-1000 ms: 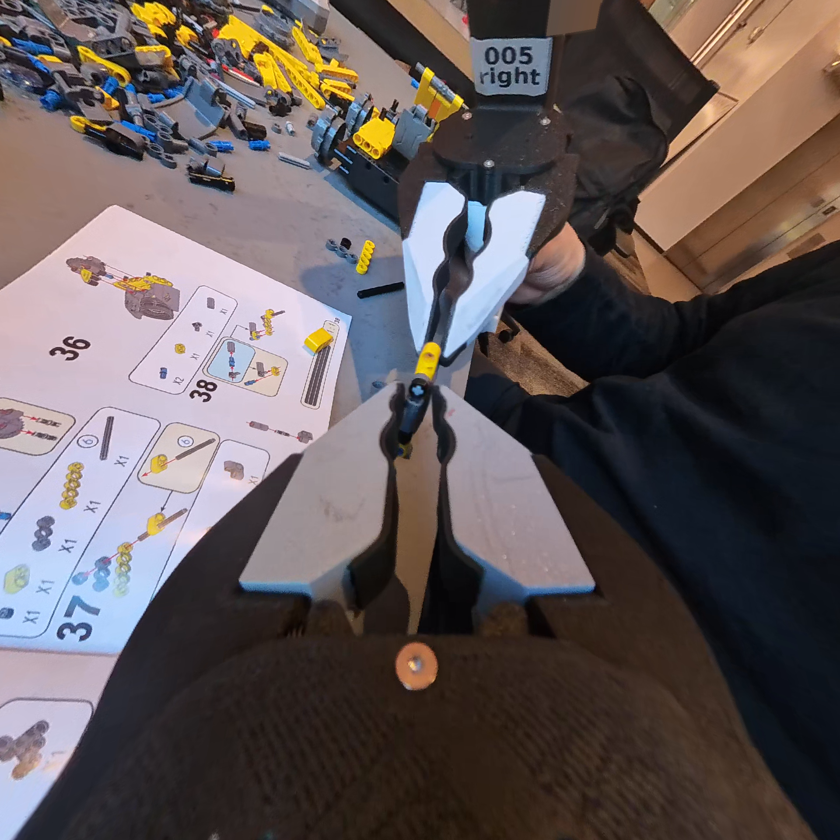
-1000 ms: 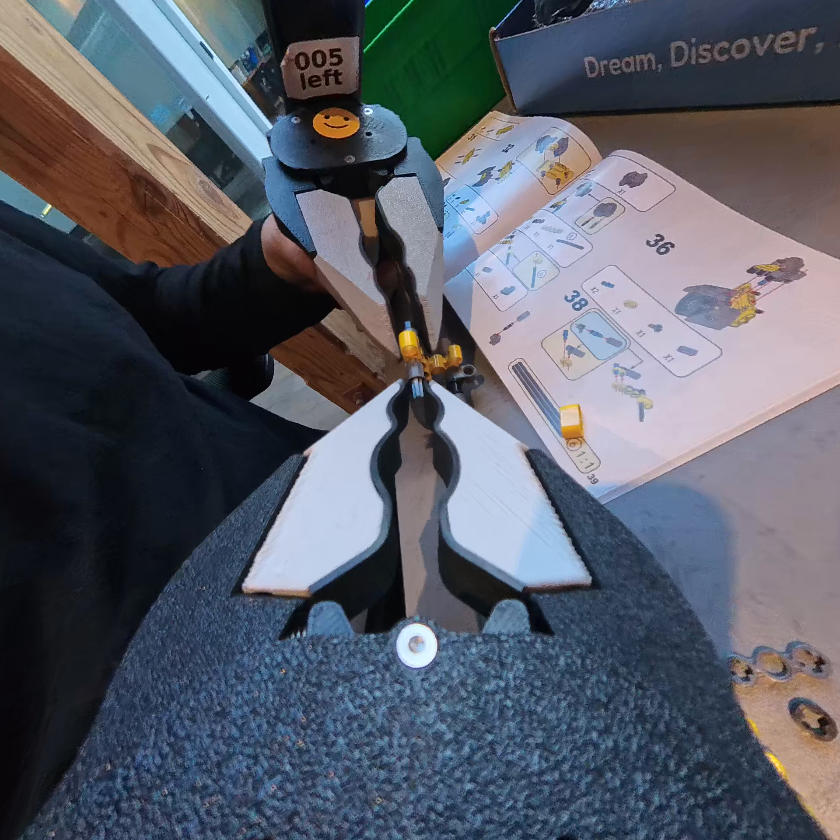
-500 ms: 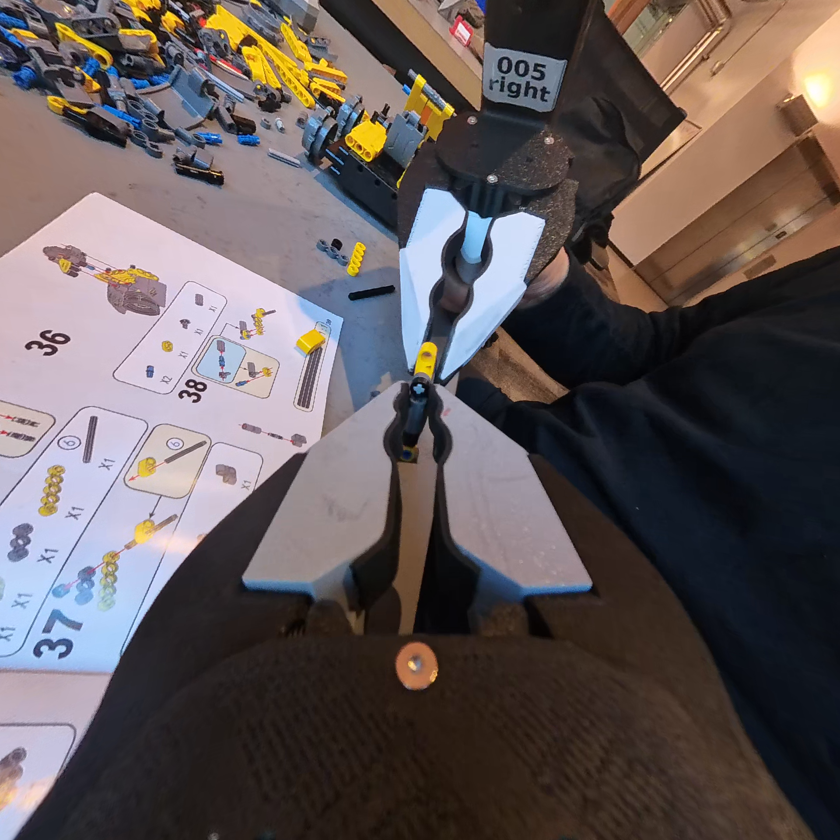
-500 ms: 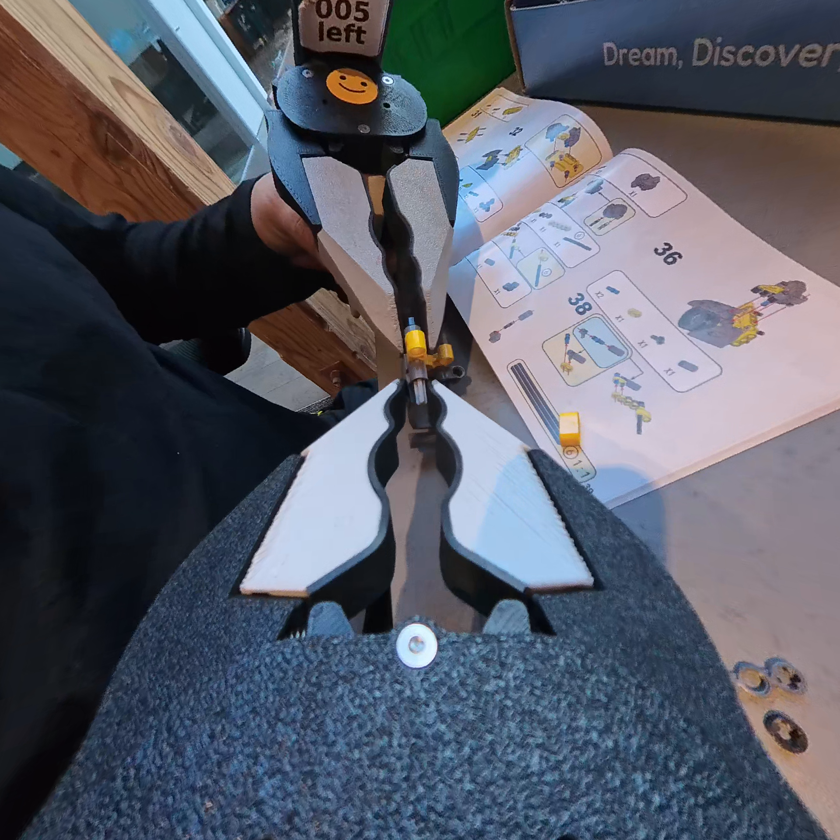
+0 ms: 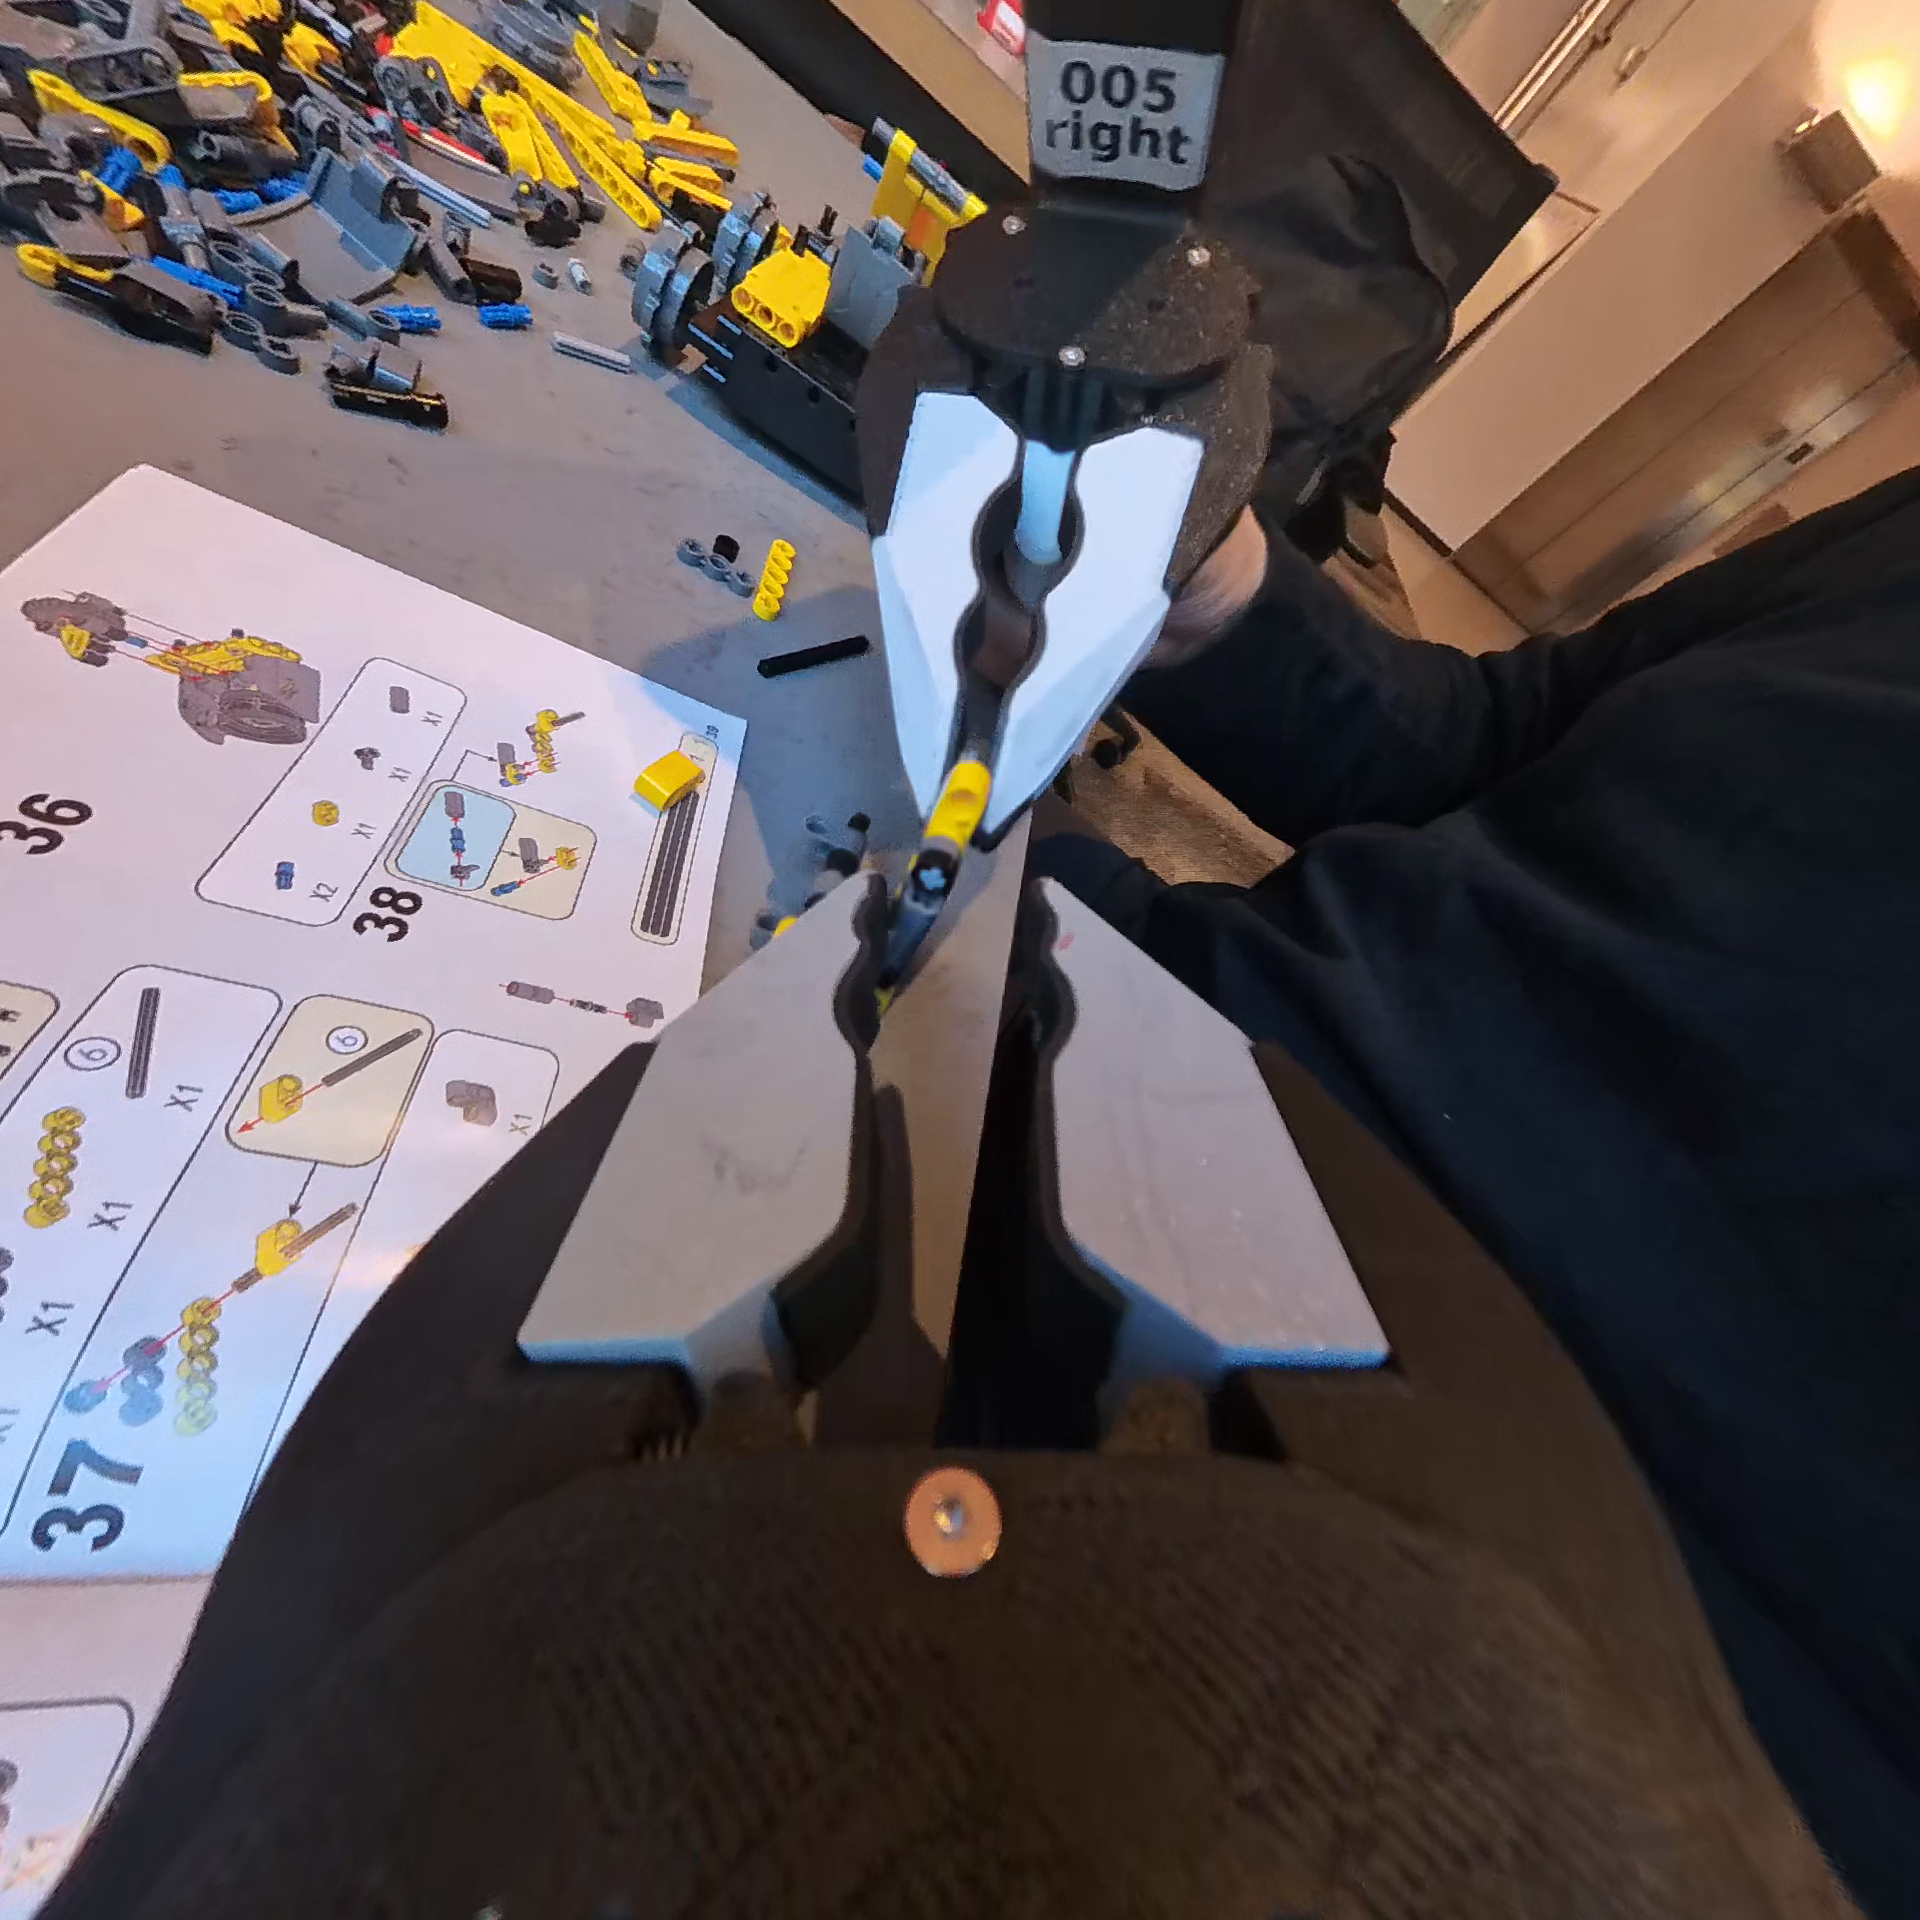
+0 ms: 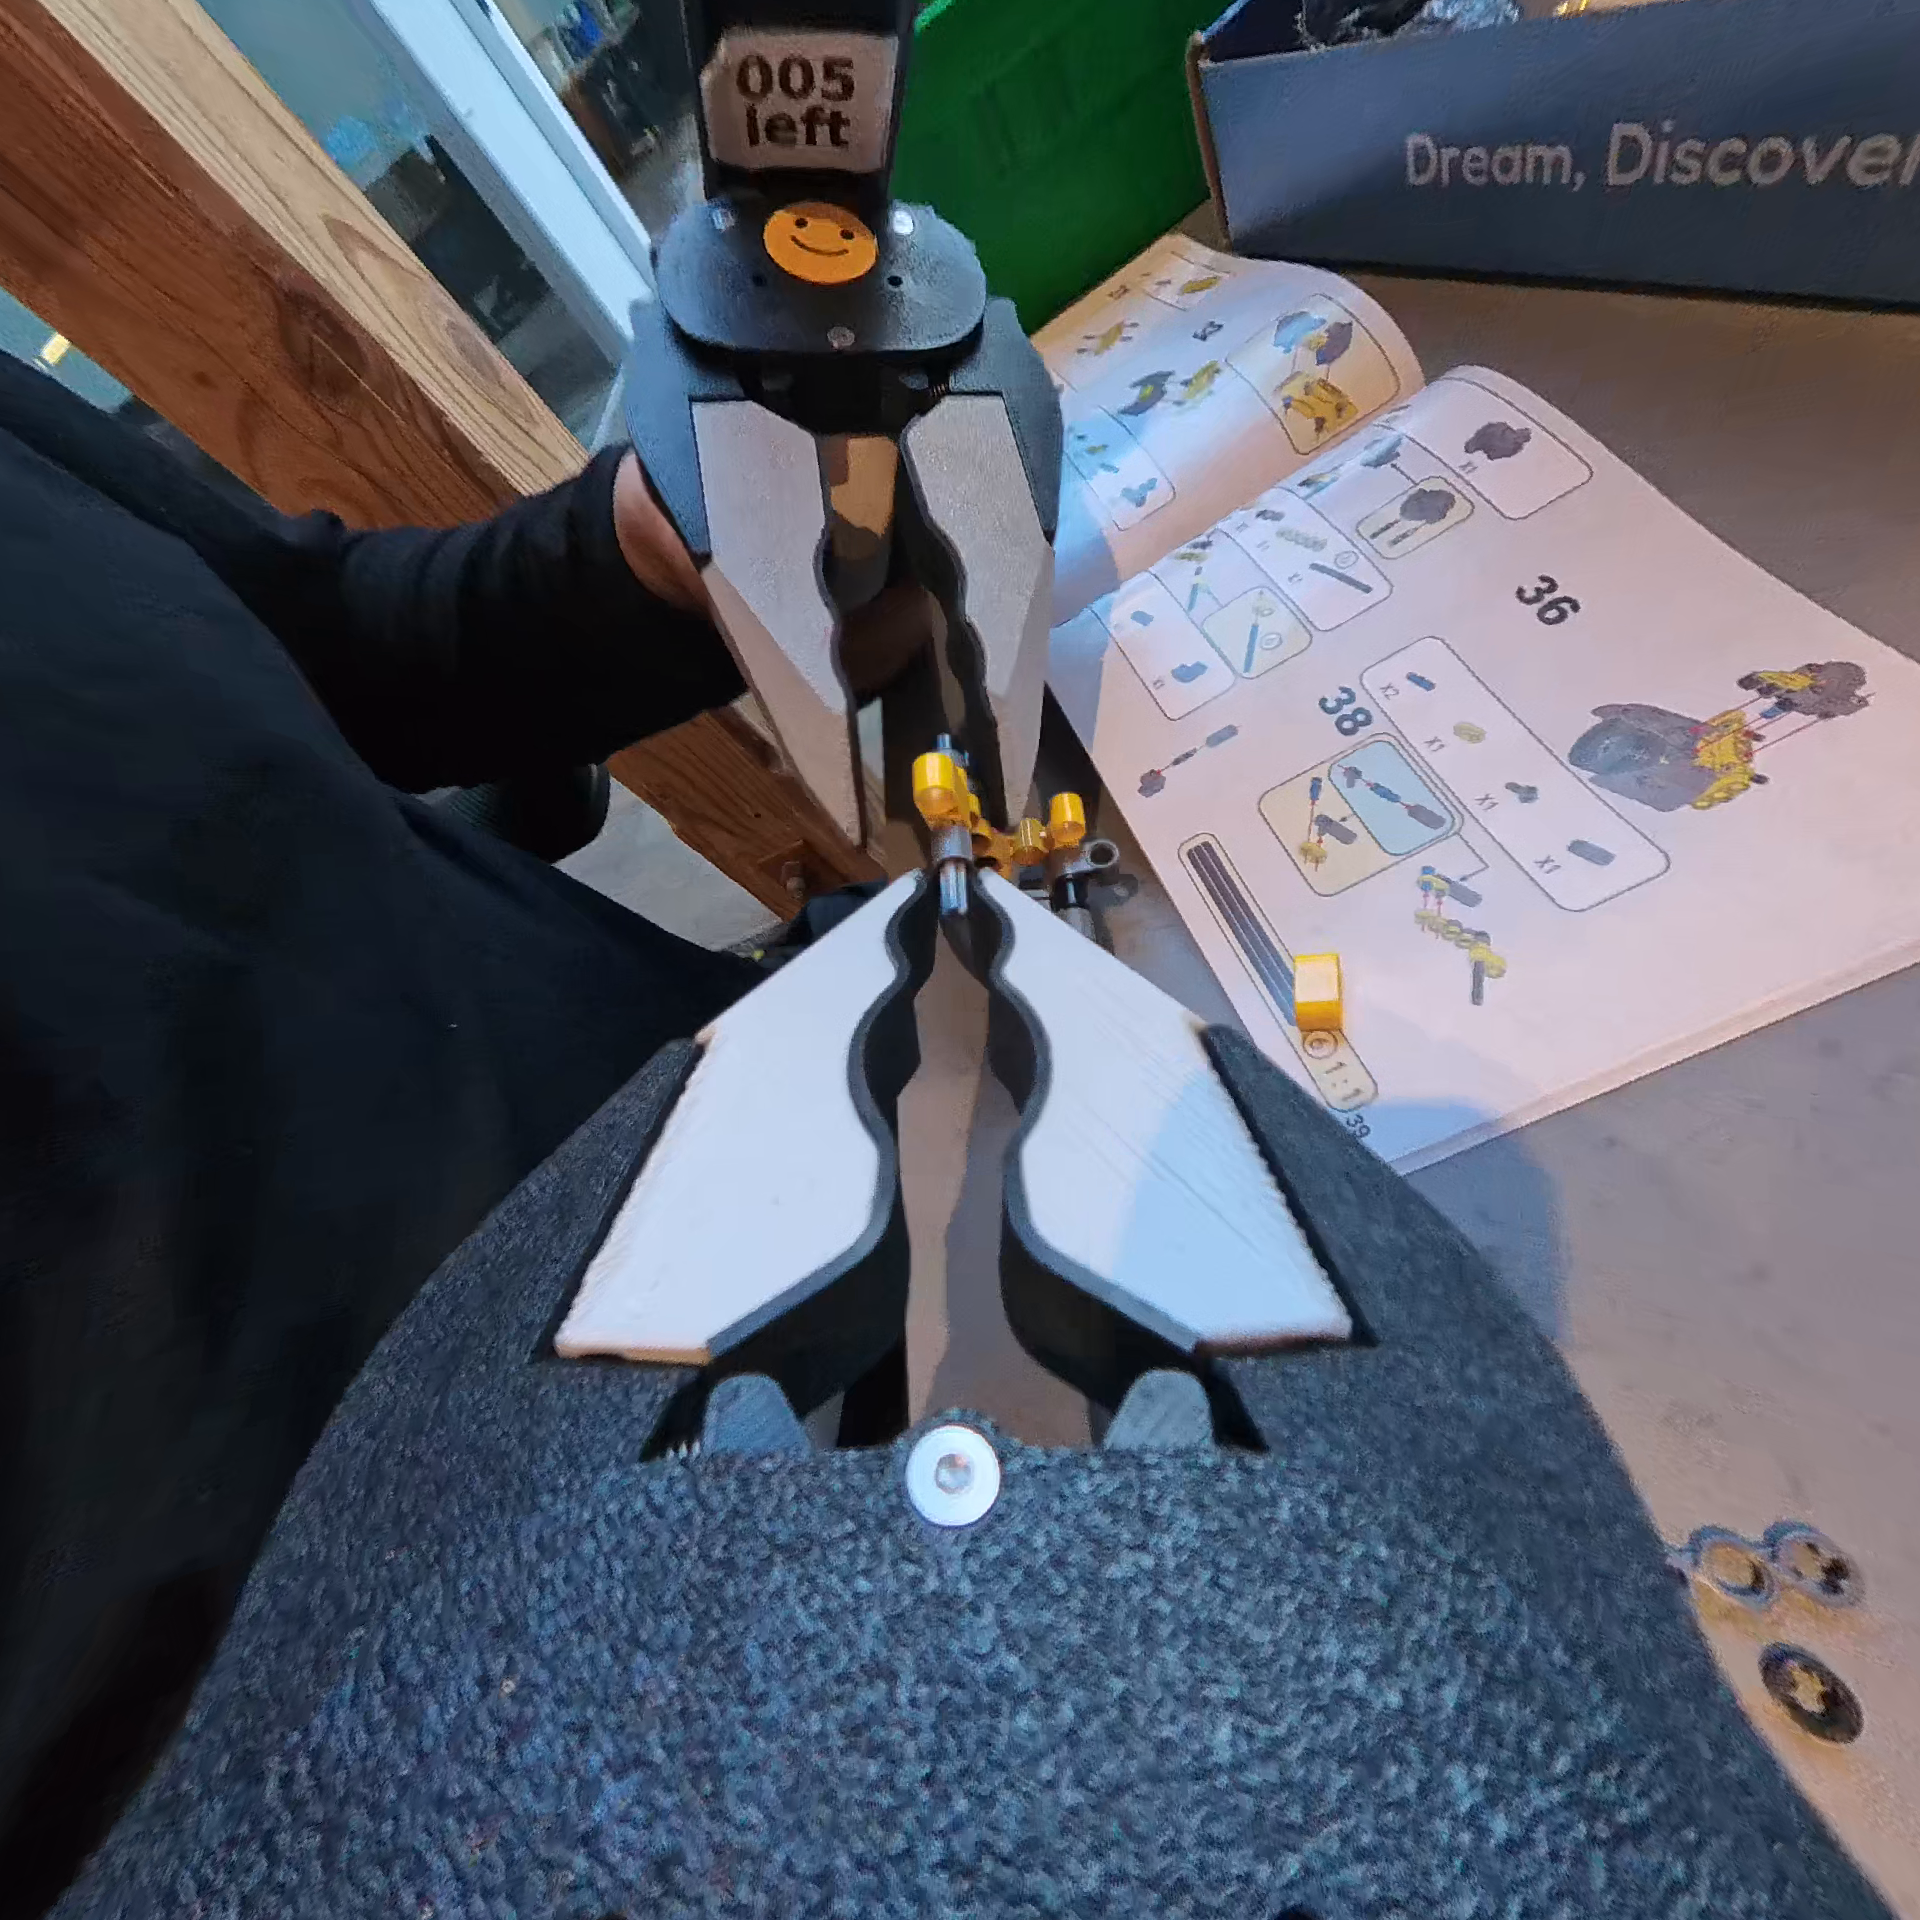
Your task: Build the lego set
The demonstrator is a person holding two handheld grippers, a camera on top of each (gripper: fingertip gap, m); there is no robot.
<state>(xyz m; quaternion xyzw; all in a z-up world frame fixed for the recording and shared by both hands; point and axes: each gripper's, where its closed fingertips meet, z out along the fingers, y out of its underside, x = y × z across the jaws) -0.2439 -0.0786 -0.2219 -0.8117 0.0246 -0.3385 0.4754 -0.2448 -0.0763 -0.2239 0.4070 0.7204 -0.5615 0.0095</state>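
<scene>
A small assembly, a yellow connector [image 6: 935, 779] on a grey axle pin [image 6: 953, 862], hangs above the table's front edge. My right gripper [image 6: 951, 888] is shut on the pin end. In the left wrist view the right gripper [image 5: 961, 831] pinches the yellow connector [image 5: 958, 810]. My left gripper [image 5: 951, 899] faces it tip to tip and is open. The grey end [image 5: 925, 904] lies beside its left finger. In the right wrist view the left gripper [image 6: 930, 821] has its fingers apart around the yellow connector.
An open instruction booklet [image 5: 312, 831] lies on the grey table with a yellow curved piece [image 5: 670, 779] on it. Behind are a heap of yellow, grey and blue parts [image 5: 312, 156], a part-built model [image 5: 800, 312] and a black axle [image 5: 810, 657]. A blue box [image 6: 1558, 156] stands behind. Only a small space, under 4 cm, lies between the two pairs of fingers. The black axle [image 5: 810, 657] is about 11 cm from my right fingertips.
My left gripper has opened and let go of the assembly. The right gripper still holds it. Both views have shifted slightly.
</scene>
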